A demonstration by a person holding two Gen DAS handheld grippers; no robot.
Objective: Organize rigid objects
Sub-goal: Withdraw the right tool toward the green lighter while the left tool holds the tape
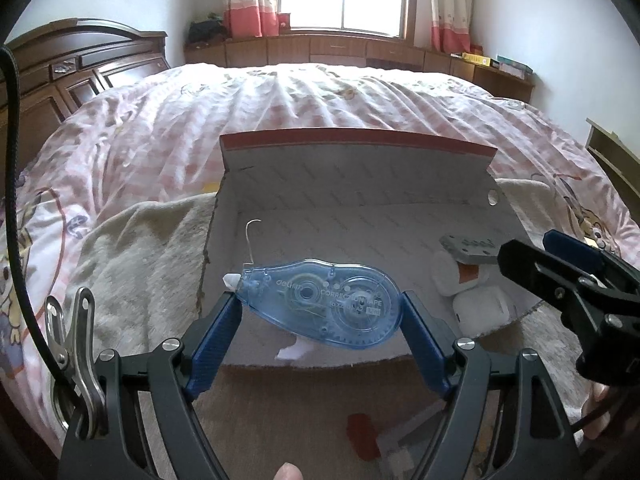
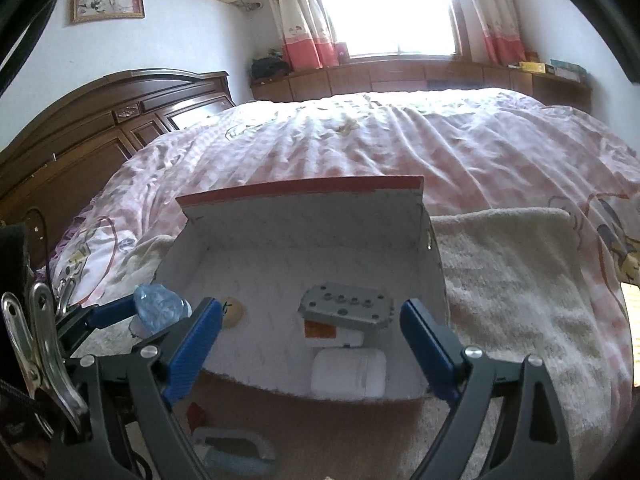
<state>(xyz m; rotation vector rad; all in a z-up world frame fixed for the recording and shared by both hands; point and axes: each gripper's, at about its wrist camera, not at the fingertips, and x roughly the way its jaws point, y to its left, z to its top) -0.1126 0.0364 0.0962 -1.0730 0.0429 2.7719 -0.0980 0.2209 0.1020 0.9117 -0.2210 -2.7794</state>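
Note:
My left gripper [image 1: 320,314] is shut on a blue see-through correction tape dispenser [image 1: 320,304], one blue finger at its nose and one at its round end. It hangs over the near part of an open cardboard box [image 1: 360,144] with a white inside and a red rim. In the right wrist view the dispenser [image 2: 158,306] shows at the left. My right gripper [image 2: 312,326] is open with nothing between its fingers, above the box's near right corner. Below it lie a grey metal plate with holes [image 2: 344,304], a white case [image 2: 348,374] and a small yellowish round thing [image 2: 232,310].
The box stands on a cream towel [image 2: 512,288] spread over a pink quilted bed [image 1: 300,96]. A dark wooden headboard [image 1: 60,76] is at the left, low cabinets [image 1: 320,48] under the window at the back. A red item [image 1: 362,434] lies on the near flap.

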